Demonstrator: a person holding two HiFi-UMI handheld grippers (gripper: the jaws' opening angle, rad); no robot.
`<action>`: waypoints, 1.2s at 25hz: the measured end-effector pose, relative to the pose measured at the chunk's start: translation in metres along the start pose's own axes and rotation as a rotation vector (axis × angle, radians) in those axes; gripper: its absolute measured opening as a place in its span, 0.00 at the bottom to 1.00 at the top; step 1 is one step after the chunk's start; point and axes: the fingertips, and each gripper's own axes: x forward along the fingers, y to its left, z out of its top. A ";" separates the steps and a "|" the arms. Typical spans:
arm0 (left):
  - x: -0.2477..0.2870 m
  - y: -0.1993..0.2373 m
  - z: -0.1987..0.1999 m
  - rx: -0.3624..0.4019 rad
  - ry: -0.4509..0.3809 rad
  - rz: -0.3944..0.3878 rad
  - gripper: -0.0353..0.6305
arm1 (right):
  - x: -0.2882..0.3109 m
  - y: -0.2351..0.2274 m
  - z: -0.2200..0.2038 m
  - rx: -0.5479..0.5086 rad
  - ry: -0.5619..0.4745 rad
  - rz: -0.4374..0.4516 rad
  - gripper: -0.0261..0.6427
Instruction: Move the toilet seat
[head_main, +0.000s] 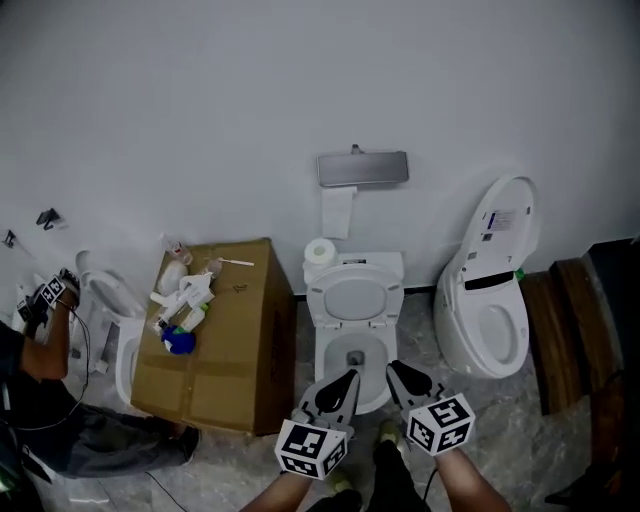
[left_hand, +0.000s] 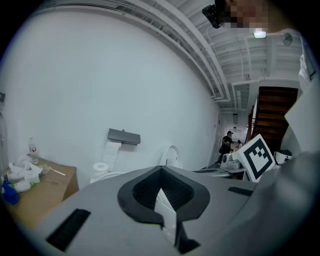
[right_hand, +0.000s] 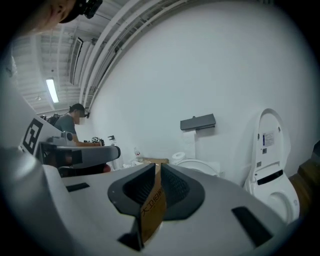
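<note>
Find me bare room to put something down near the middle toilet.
The cardboard box top is bare across its front and right half; bottles crowd its far-left corner. Open floor lies between the middle toilet and the right toilet. The tank top holds a paper roll.

I see a cardboard box (head_main: 215, 345) left, bottles and clutter (head_main: 182, 300) on top; wall paper dispenser (head_main: 362, 168), toilet roll (head_main: 320, 251) below it; second toilet (head_main: 488, 300) right, lid up; person (head_main: 45, 375) crouched far left.
</note>
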 end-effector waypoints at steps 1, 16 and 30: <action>-0.015 -0.008 0.004 0.003 0.000 -0.010 0.06 | -0.011 0.014 0.003 -0.016 -0.007 -0.003 0.11; -0.169 -0.081 0.059 0.067 -0.108 -0.064 0.06 | -0.136 0.158 0.059 -0.084 -0.188 -0.024 0.11; -0.191 -0.070 0.087 0.100 -0.150 -0.005 0.06 | -0.144 0.188 0.073 -0.141 -0.184 -0.023 0.06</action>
